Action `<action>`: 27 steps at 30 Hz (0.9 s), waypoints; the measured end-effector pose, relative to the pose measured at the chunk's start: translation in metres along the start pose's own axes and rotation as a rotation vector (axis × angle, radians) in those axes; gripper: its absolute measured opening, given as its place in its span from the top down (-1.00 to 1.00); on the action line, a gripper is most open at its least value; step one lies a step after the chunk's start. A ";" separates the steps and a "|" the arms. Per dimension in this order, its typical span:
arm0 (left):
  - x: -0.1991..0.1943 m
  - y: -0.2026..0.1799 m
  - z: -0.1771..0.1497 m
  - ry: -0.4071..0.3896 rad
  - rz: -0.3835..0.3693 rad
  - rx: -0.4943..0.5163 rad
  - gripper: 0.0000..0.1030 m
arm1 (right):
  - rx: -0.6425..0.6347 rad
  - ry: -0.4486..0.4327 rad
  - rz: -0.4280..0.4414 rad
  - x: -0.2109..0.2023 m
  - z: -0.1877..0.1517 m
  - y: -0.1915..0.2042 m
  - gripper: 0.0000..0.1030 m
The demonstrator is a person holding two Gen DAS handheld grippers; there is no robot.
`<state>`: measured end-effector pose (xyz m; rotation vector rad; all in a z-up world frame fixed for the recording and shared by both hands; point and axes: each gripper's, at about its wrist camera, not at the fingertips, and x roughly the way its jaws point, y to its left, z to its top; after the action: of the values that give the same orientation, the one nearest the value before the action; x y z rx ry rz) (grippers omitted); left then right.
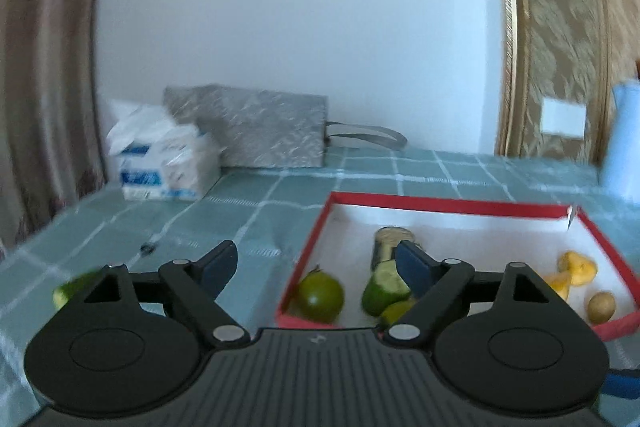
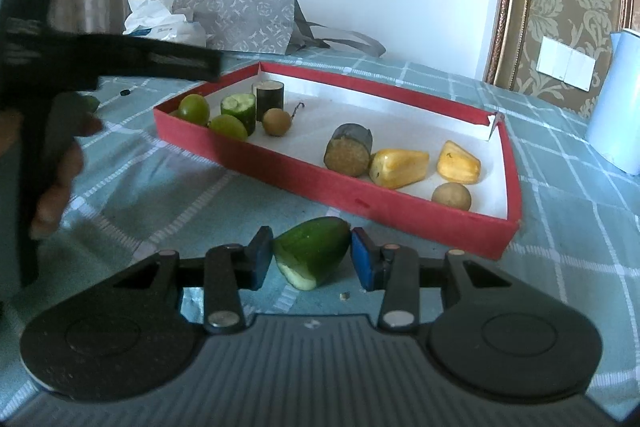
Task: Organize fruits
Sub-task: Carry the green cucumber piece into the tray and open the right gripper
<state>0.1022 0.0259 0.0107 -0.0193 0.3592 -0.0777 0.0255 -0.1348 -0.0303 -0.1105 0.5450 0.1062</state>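
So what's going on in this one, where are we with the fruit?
A person with a gripper in each hand is sorting fruit pieces into a shallow red cardboard tray on a teal checked tablecloth. The right gripper is clamped on a green cucumber end piece just outside the tray. The left gripper is open and empty over the tray's left end, beside a round green fruit and a cut cucumber chunk. One green piece lies outside.

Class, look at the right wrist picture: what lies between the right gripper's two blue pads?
A green cucumber end piece sits between the right gripper pads, which press its sides, just outside the red tray, in the right wrist view.
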 end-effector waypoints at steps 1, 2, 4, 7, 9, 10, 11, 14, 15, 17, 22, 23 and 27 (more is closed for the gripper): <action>-0.003 0.006 -0.001 0.005 -0.001 -0.028 -0.68 | -0.002 -0.001 -0.001 0.000 0.000 0.001 0.23; -0.006 0.011 -0.002 0.004 0.004 -0.043 -0.68 | -0.003 0.000 -0.001 0.000 0.000 0.001 0.23; -0.011 0.017 -0.005 0.005 0.030 -0.055 -0.69 | -0.001 -0.003 -0.002 -0.001 0.000 0.001 0.23; -0.016 0.019 -0.011 0.019 0.062 -0.040 -0.69 | 0.002 -0.011 0.005 -0.003 -0.001 0.001 0.23; -0.019 0.020 -0.014 0.026 0.070 -0.027 -0.69 | 0.002 -0.025 0.008 -0.007 -0.001 0.002 0.23; -0.020 0.020 -0.015 0.027 0.070 -0.022 -0.69 | 0.002 -0.034 0.010 -0.009 -0.001 0.002 0.23; -0.021 0.020 -0.016 0.026 0.068 -0.019 -0.69 | 0.002 -0.040 0.012 -0.011 -0.001 0.002 0.23; -0.023 0.019 -0.017 0.027 0.056 -0.011 -0.69 | 0.008 -0.061 0.016 -0.018 0.000 0.003 0.23; -0.022 0.019 -0.017 0.030 0.053 -0.009 -0.69 | 0.008 -0.065 0.014 -0.020 0.000 0.002 0.23; -0.021 0.018 -0.017 0.036 0.051 -0.003 -0.69 | 0.012 -0.071 0.008 -0.022 0.001 0.001 0.23; -0.020 0.016 -0.018 0.043 0.045 0.011 -0.69 | 0.006 -0.099 -0.011 -0.030 0.011 -0.003 0.23; -0.020 0.015 -0.018 0.046 0.043 0.014 -0.69 | 0.001 -0.108 -0.020 -0.030 0.015 -0.004 0.23; -0.019 0.014 -0.018 0.051 0.040 0.023 -0.69 | 0.000 -0.131 -0.051 -0.026 0.032 -0.013 0.23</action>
<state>0.0792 0.0408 -0.0002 0.0126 0.4096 -0.0428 0.0209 -0.1453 0.0114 -0.1170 0.4113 0.0630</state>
